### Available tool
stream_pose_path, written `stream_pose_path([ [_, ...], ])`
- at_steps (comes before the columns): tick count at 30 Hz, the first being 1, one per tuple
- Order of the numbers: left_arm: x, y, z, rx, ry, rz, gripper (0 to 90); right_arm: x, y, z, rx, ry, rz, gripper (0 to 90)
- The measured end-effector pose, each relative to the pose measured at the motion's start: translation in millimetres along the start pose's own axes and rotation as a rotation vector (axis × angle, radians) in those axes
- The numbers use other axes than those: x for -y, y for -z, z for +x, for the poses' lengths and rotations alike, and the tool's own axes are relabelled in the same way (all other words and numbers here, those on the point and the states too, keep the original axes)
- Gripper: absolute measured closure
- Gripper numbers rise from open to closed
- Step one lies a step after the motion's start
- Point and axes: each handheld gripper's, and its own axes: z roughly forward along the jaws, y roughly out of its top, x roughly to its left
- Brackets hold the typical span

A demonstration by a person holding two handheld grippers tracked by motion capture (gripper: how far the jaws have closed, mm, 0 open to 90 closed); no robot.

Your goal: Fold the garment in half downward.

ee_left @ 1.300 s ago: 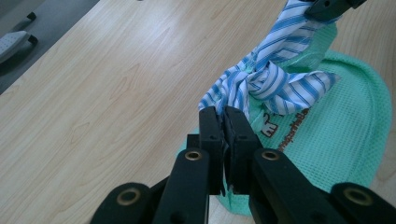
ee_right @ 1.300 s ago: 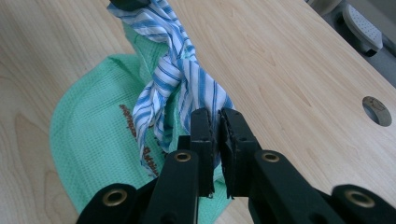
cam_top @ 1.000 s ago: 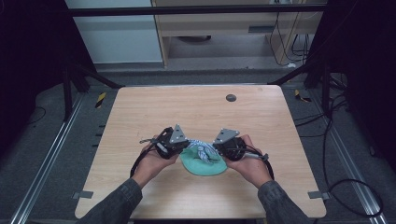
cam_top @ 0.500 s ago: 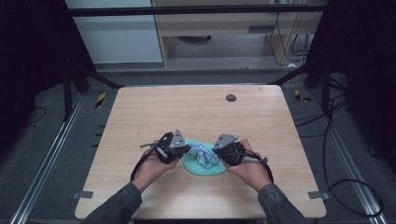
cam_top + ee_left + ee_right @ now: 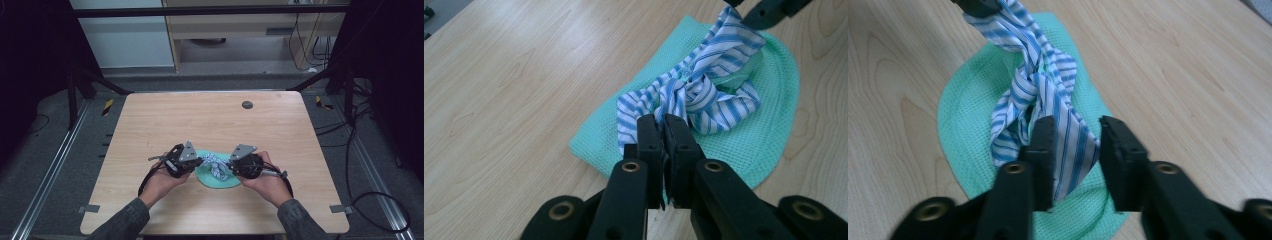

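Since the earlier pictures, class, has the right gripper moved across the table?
Yes. The right gripper, its jaws just opened, has come nearer the table's near edge, farther from the dark disc.

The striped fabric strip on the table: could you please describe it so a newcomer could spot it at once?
On the near half of the wooden table, between the person's hands, lies a mint-green waffle-weave cloth. On it sits the striped fabric strip: knotted, blue and white, the only patterned item.

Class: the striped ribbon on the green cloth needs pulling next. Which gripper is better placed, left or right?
Probably left: the left gripper is shut on the striped ribbon, while the right gripper has just been opening, ribbon loose between its jaws.
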Motion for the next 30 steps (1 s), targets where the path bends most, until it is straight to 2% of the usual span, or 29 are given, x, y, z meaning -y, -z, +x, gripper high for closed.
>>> stream_pose_path([
  [1,0.0,0.1,0.1,0.001,-0.001,0.000,86.9,0.2,-0.7,-0.4,0.001,-0.003,0.006,59.2],
  [2,0.0,0.1,0.1,0.001,-0.001,0.000,87.0,0.2,-0.7,-0.4,0.001,-0.003,0.006,59.2],
  [3,0.1,0.5,0.3,0.000,-0.001,0.000,87.0,1.3,-3.6,-2.1,-0.001,-0.018,0.015,53.1],
  [6,0.0,0.8,-0.7,0.002,0.003,-0.006,87.0,2.9,-7.6,-5.0,-0.009,-0.041,0.032,49.1],
  [9,0.8,2.0,-2.6,0.009,0.000,-0.011,86.9,3.2,-8.3,-3.1,-0.022,-0.038,0.031,58.0],
  [10,0.8,2.0,-2.6,0.009,0.000,-0.011,86.9,3.2,-8.3,-3.1,-0.022,-0.038,0.031,58.0],
  [11,1.4,2.4,-3.5,0.010,-0.001,-0.011,86.9,3.1,-6.4,0.0,-0.029,-0.032,0.020,63.9],
  [18,10.1,3.3,-9.9,0.033,-0.006,-0.009,86.8,7.9,-4.5,9.9,-0.056,-0.002,0.029,76.0],
  [19,13.6,3.6,-12.3,0.038,-0.007,-0.009,86.8,9.6,-4.0,12.3,-0.067,0.004,0.026,81.8],
  [20,13.6,3.6,-12.3,0.038,-0.007,-0.009,86.8,10.4,-3.9,13.6,-0.077,0.007,0.026,83.5],
  [26,22.3,5.2,-16.3,0.049,-0.006,-0.005,87.0,11.5,-3.8,19.5,-0.093,0.031,0.033,87.3],
  [30,27.6,5.2,-20.3,0.052,-0.020,0.005,87.3,12.2,-4.0,24.7,-0.106,0.049,0.036,87.7],
])
